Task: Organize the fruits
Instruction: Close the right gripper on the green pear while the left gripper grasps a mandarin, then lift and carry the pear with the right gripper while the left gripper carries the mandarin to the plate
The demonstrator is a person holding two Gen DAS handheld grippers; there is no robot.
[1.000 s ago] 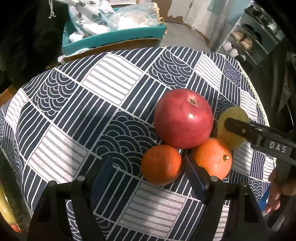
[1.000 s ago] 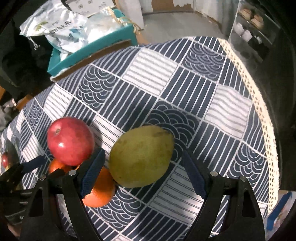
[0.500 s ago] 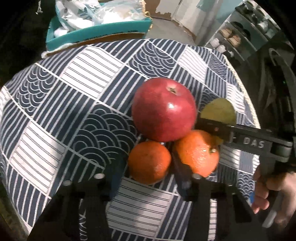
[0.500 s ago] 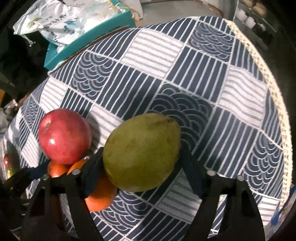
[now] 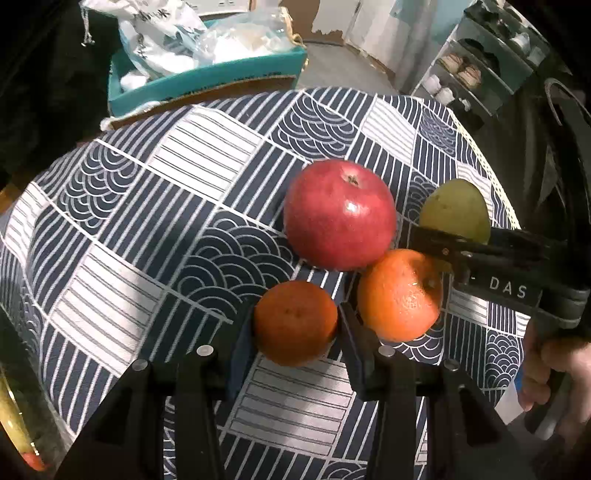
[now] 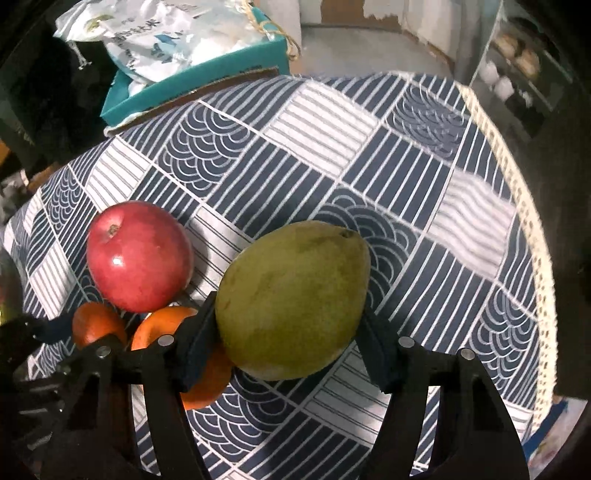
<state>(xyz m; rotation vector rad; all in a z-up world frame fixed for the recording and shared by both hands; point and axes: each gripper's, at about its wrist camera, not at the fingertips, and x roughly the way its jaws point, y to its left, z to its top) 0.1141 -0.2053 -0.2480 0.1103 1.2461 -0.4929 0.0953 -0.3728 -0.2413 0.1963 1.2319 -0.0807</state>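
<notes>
Left claw [image 5: 295, 328] around small orange [image 5: 295, 326] (underside hidden)

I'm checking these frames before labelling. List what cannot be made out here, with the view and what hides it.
- Green pear, left wrist view: lower part behind the right gripper.
- Larger orange, right wrist view: mostly behind that gripper's finger and the pear.
- Smaller orange, held by the left gripper: underside unseen, so lifted or resting is unclear.
- Teal box: contents beneath the white bags hidden.
</notes>
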